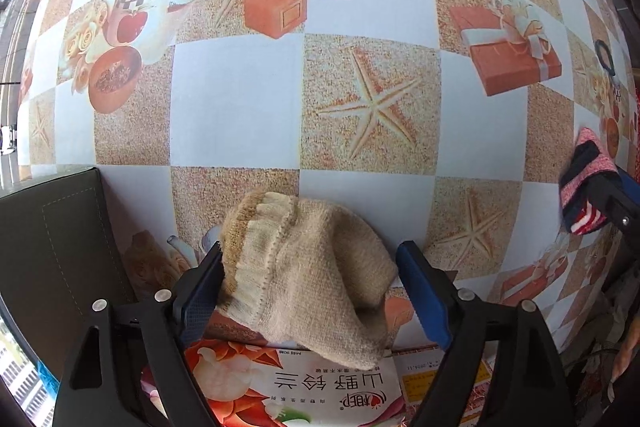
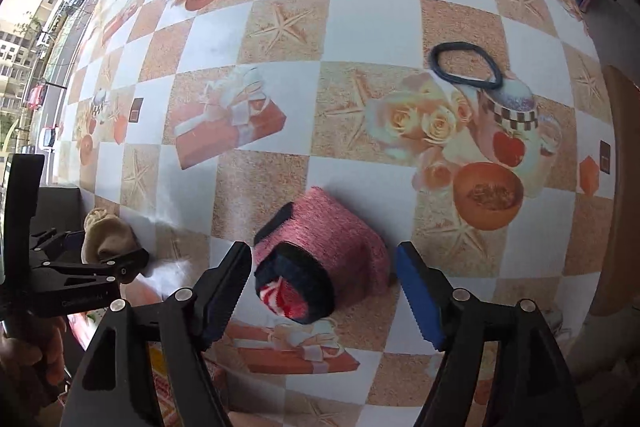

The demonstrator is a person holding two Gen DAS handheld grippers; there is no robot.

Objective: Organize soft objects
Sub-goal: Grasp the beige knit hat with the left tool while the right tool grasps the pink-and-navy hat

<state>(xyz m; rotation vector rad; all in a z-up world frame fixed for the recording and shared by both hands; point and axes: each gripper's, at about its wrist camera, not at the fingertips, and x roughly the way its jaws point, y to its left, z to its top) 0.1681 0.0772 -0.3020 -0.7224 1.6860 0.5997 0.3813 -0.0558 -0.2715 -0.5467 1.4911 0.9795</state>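
Beige knitted sock bundle (image 1: 312, 267) lies between the left gripper's (image 1: 310, 291) spread jaws, beside the dark box (image 1: 52, 239), overhanging a printed packet (image 1: 296, 387). Pink rolled sock (image 2: 324, 259) sits loose inside the spread right gripper (image 2: 324, 291). Risk: soft knit slips or snags on closing. Black hair tie (image 2: 464, 63) far from box, nothing blocking.

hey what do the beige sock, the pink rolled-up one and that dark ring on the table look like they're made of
Beige sock: coarse knit, probably cotton or wool blend; visible ribbed cuff and woven texture, matte.
Pink sock: fuzzy knit yarn, with dark navy trim and a red-white striped part inside the roll.
Dark ring: looks like a fabric-covered elastic hair tie, thin, matte, floppy in outline.
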